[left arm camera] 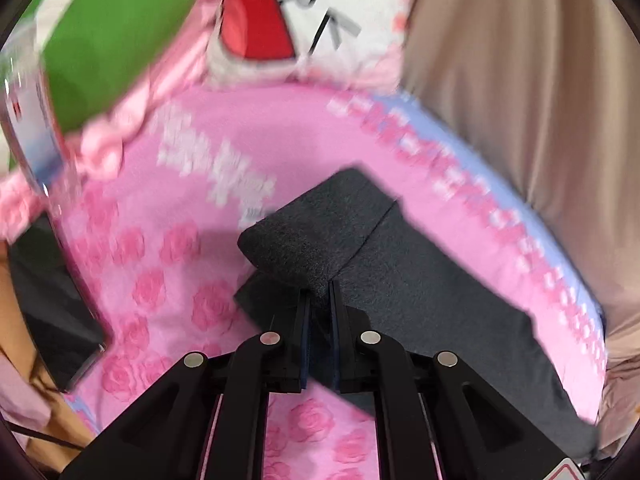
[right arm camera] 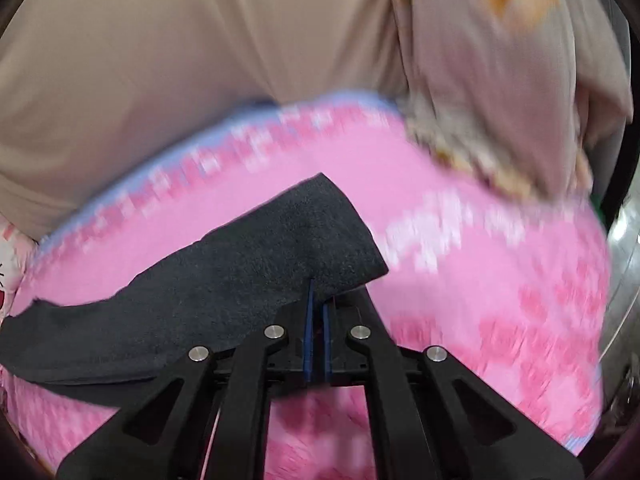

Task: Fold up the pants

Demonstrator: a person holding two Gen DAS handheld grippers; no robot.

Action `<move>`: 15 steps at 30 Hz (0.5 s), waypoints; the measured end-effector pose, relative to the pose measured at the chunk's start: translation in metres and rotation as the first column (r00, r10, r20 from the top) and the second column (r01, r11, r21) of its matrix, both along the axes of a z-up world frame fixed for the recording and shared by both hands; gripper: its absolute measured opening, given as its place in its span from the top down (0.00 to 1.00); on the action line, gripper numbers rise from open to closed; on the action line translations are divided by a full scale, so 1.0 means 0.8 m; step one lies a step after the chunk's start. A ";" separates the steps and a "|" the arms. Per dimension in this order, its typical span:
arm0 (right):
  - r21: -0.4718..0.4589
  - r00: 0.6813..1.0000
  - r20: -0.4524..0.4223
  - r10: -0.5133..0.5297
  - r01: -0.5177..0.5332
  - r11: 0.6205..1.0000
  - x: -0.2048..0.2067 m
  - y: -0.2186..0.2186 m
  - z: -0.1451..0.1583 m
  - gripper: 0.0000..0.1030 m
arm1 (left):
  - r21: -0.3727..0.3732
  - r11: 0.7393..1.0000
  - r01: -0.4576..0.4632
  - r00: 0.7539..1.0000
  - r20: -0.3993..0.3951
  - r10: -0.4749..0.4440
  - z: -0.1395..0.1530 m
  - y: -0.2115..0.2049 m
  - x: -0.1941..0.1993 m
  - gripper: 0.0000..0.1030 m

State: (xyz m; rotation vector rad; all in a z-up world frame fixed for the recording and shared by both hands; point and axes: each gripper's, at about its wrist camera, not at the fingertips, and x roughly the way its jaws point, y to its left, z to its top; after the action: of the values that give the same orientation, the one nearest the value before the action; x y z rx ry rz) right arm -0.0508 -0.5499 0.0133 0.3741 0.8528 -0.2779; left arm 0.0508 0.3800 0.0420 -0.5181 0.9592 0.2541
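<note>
The dark grey pants [left arm camera: 420, 280] lie on a pink rose-patterned blanket [left arm camera: 168, 288]. My left gripper [left arm camera: 319, 292] is shut on one end of the pants and holds that end raised and curled over the rest. In the right wrist view my right gripper [right arm camera: 319, 292] is shut on the other end of the pants [right arm camera: 248, 276], lifted off the blanket [right arm camera: 500, 280]. The fabric runs from the fingers down to the left. The fingertips are hidden in the fabric.
A person in beige clothing [left arm camera: 520, 80] stands right behind the blanket, also in the right wrist view [right arm camera: 180, 40]. A plush toy with red and green parts [left arm camera: 256, 20] and a dark flat object [left arm camera: 52, 300] lie at the left. A metal container [right arm camera: 624, 264] is at the right.
</note>
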 end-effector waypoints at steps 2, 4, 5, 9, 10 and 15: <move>0.034 1.000 -0.009 -0.004 0.004 0.999 -0.012 -0.001 -0.024 0.98 | -0.017 1.000 -0.011 1.000 -0.025 0.011 -0.018 0.005 -0.002 0.93; 0.050 1.000 0.010 -0.011 0.011 0.999 -0.017 -0.002 -0.027 0.98 | -0.001 1.000 -0.012 1.000 -0.029 0.012 -0.023 0.005 -0.003 0.93; 0.052 1.000 0.010 -0.013 0.012 0.999 -0.012 -0.002 -0.025 0.98 | 0.008 1.000 -0.007 1.000 -0.029 0.007 -0.023 0.004 -0.003 0.93; 0.021 0.995 0.101 0.001 -0.003 1.000 -0.006 0.008 0.021 0.98 | 0.044 0.999 -0.004 1.000 -0.012 0.005 -0.007 -0.002 -0.001 0.93; 0.015 0.982 0.188 0.014 -0.017 1.000 -0.012 0.014 0.051 0.98 | 0.048 0.999 -0.002 1.000 -0.004 0.003 -0.003 -0.004 0.000 0.93; -0.033 0.997 0.072 0.030 -0.028 0.999 -0.014 0.010 0.029 0.97 | 0.106 0.994 0.019 0.999 -0.047 -0.014 -0.012 -0.011 0.000 0.90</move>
State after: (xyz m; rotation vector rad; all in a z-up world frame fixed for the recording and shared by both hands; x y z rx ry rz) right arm -0.0623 -0.5418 0.0368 0.3394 0.7808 -0.2496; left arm 0.0512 0.3712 0.0328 -0.4073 0.9884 0.3014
